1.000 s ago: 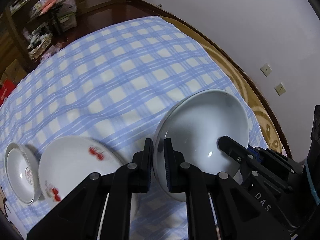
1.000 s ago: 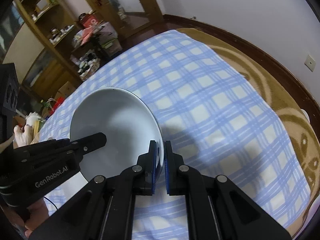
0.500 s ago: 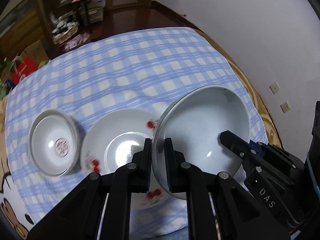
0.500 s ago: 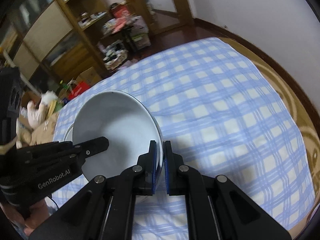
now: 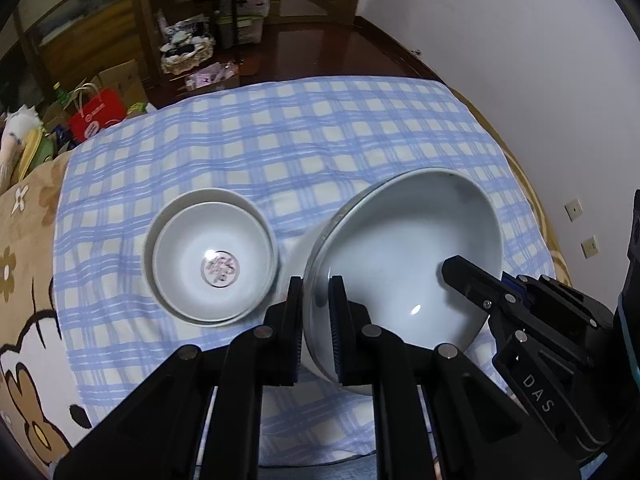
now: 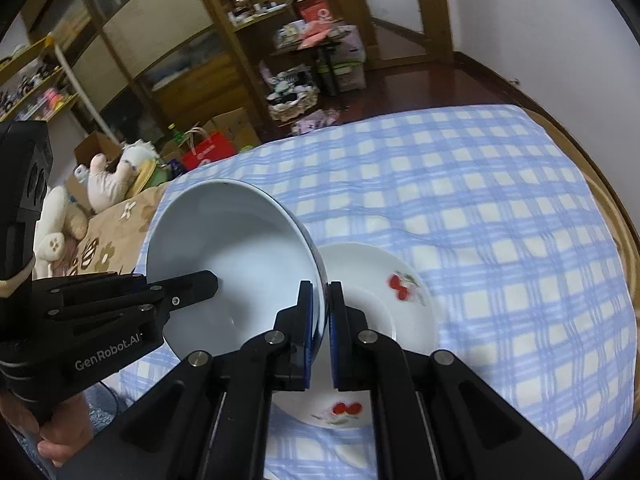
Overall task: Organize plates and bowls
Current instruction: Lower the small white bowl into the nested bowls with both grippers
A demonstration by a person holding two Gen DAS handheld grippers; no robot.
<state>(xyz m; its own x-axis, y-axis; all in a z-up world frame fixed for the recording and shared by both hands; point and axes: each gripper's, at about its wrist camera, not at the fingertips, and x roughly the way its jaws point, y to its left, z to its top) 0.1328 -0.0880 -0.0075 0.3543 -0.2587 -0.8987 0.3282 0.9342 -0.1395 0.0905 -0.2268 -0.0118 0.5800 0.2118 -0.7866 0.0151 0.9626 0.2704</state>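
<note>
On the left of the left wrist view, a stack of small white ceramic bowls [image 5: 214, 266] with a purple emblem in the bottom sat on the blue-and-white checked cloth [image 5: 320, 140]. To its right, the left gripper [image 5: 316, 320] was clenched on the near-left rim of a large white deep bowl [image 5: 404, 264], which hung tilted above the cloth. The right gripper [image 5: 460, 272] pinched the opposite rim.

In the right wrist view, the left gripper [image 6: 196, 282] reached in from the left, a hand [image 6: 60, 440] beneath it. The large bowl [image 6: 232, 252] sat left of centre, its rim clamped between the right gripper's pads [image 6: 307, 336]. A white plate with red cherry prints [image 6: 380, 292] lay on the cloth just behind and right of the bowl.
</note>
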